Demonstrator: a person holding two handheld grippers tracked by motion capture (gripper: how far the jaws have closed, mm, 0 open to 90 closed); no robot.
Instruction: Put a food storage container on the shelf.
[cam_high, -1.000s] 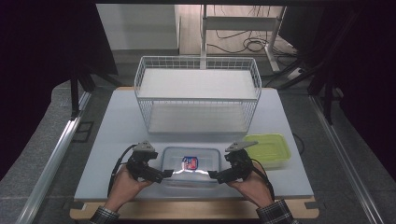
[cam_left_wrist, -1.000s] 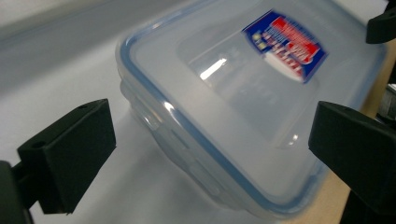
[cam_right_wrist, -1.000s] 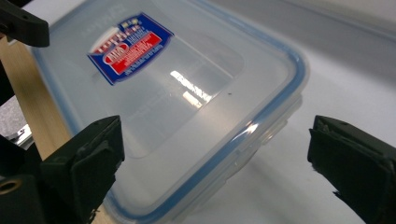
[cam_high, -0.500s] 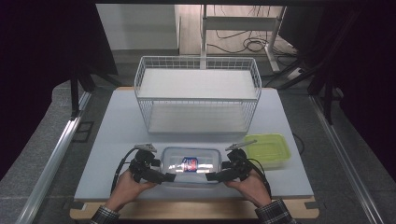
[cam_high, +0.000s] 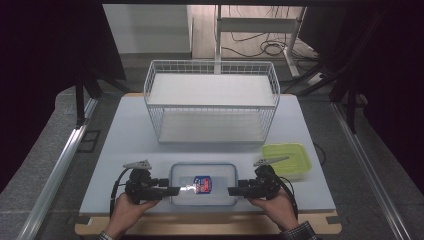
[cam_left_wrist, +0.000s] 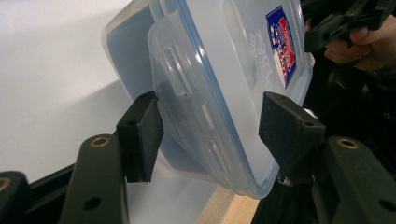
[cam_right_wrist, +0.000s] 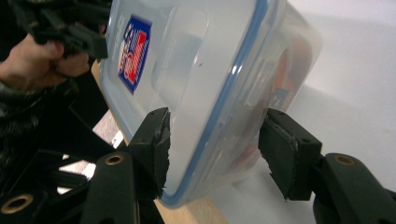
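Observation:
A clear lidded container (cam_high: 202, 184) with a blue rim and a red-and-blue label lies near the table's front edge. My left gripper (cam_high: 170, 190) is at its left end and my right gripper (cam_high: 234, 190) at its right end. In the left gripper view the container (cam_left_wrist: 219, 70) sits between the jaws of my left gripper (cam_left_wrist: 212, 133), one pad on its latch side and one on the lid rim. In the right gripper view my right gripper (cam_right_wrist: 212, 144) clamps the other end of the container (cam_right_wrist: 201, 70) the same way. Both sets of jaws have just been closing with the container between them.
A white wire basket (cam_high: 212, 102) stands at the middle back of the pale table (cam_high: 125, 140). A shallow green tray (cam_high: 286, 159) lies to the right of the container. The wooden front edge (cam_high: 200, 225) runs just under my hands.
Both sets of jaws have narrowed from wide apart onto the container's two ends. Both hands have shifted a little toward the table's near edge.

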